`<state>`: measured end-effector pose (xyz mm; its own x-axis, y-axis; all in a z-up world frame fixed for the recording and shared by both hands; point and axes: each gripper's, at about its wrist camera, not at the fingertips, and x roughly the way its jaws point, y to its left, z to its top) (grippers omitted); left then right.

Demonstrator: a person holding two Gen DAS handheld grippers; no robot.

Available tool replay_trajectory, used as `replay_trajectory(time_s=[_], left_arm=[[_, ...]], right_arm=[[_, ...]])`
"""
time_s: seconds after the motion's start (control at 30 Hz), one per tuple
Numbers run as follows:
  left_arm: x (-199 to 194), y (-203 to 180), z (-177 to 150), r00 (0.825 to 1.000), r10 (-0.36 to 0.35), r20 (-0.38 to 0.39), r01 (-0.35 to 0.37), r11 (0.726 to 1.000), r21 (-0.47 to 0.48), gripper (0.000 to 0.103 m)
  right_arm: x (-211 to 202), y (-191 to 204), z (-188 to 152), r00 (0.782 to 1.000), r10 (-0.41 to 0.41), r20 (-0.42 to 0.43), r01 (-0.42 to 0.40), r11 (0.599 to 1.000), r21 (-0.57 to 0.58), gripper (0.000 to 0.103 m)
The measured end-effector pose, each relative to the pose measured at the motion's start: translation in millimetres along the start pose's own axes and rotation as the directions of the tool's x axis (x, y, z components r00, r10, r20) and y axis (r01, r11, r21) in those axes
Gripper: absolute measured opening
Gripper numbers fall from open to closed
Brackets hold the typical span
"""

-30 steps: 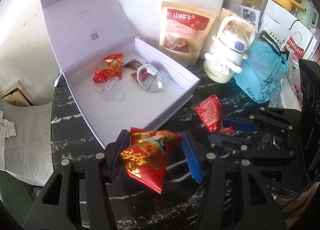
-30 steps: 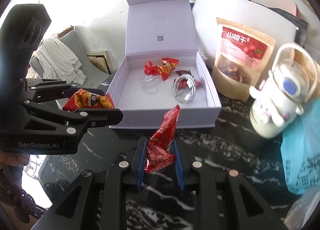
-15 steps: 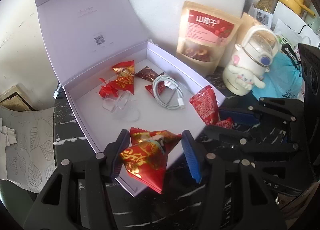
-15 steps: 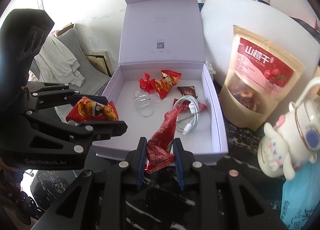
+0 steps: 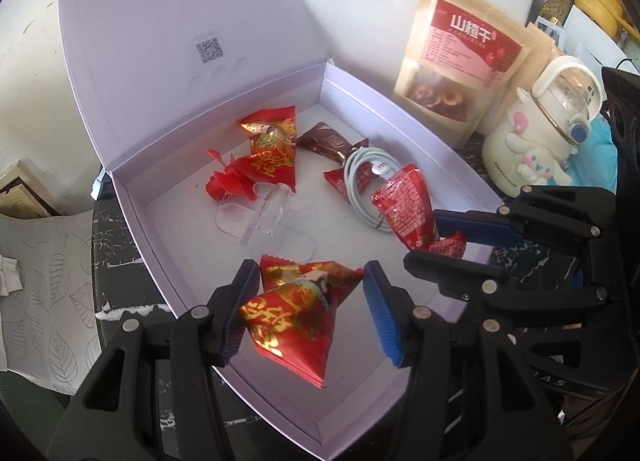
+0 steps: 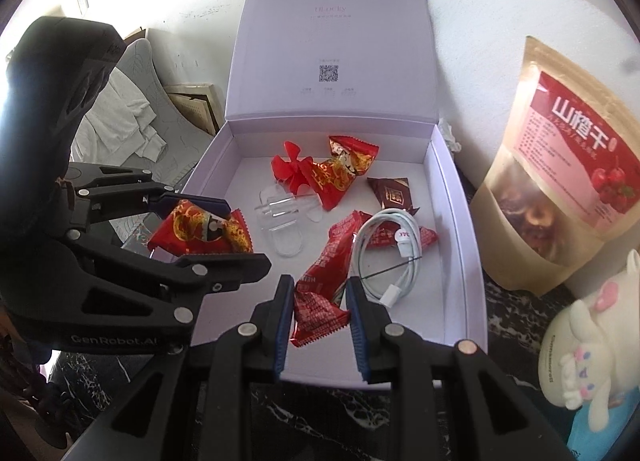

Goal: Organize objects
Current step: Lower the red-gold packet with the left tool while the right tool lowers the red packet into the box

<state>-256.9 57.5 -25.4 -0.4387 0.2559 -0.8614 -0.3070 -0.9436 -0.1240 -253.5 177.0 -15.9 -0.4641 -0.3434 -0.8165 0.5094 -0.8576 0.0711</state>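
Note:
An open lilac box (image 5: 132,217) (image 6: 452,229) lies on the black marble table, lid standing up. My left gripper (image 5: 308,285) (image 6: 248,233) is shut on a red-and-gold triangular candy pack (image 5: 296,313) (image 6: 200,229), held over the box's near left part. My right gripper (image 6: 320,285) (image 5: 422,237) is shut on a plain red snack packet (image 6: 324,261) (image 5: 404,205), above the box's near right part, beside a coiled white cable (image 6: 384,261). Inside the box also lie a red-gold candy (image 6: 340,169), a red bow (image 6: 288,169), a brown candy (image 6: 392,193) and a clear plastic piece (image 6: 280,221).
A kraft snack bag with a red label (image 5: 460,61) (image 6: 572,165) leans on a white foam board right of the box. A cream character bottle (image 5: 536,141) (image 6: 580,341) and a teal bag (image 5: 600,157) stand further right. A leaf-patterned chair (image 5: 40,301) is left of the table (image 6: 360,421).
Both grippers have moved forward from above the dark table to over the inside of the box, each still holding its packet.

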Motion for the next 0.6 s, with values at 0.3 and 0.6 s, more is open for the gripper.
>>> replay_trajectory(time_s=[0.3,0.6], left_arm=[[14,11,9,0.999,0.035,0.013,-0.036,0.999,0.030,0.053],[22,17,29,0.998,0.050,0.042,-0.053,0.996,0.071,0.053]], right_arm=[[26,-3,10,1.000,-0.003,-0.026,0.002,1.000,-0.015,0.026],[34,-18,23,1.000,-0.030,-0.001,0.030,0.999,-0.011,0.026]])
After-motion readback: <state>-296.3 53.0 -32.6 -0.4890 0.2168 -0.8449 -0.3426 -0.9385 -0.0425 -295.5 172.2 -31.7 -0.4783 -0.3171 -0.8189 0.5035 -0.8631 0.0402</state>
